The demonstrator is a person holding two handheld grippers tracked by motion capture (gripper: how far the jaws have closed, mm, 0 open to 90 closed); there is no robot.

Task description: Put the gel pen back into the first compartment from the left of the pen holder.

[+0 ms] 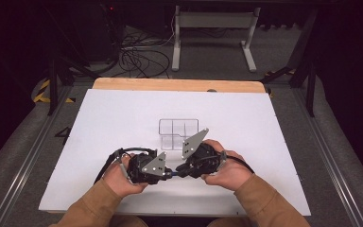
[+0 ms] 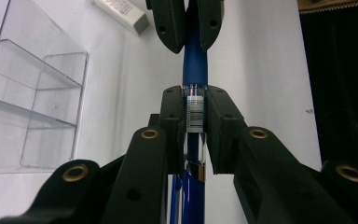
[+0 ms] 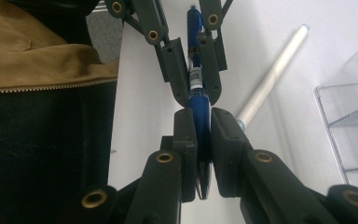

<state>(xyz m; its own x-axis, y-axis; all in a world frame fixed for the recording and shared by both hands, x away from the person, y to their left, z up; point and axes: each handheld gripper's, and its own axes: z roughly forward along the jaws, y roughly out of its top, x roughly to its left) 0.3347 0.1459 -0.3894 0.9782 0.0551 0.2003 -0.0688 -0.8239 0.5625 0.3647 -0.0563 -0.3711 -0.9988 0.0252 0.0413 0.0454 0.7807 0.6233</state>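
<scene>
You've got the blue pen (image 2: 195, 70) strung between both grippers, low in the middle of the high view, above the white table (image 1: 123, 118). Your left gripper (image 2: 196, 116) is clenched on its clear barcoded section, your right gripper (image 3: 203, 135) clamped on the blue grip end. A white pen (image 3: 272, 72) lies at upper right of the right gripper view, beside the clear organizer (image 1: 178, 132).

Sleeves: I see tan-brown jacket cuffs; a brass zip runs along the cloth in the right gripper view.
Left gripper (image 1: 168, 174): matte black, brass-ringed rivets, grey three-cornered plate at its 3 o'clock side.
Right gripper (image 1: 182, 169): same black, plate at 12 o'clock.
Cables: black.
</scene>
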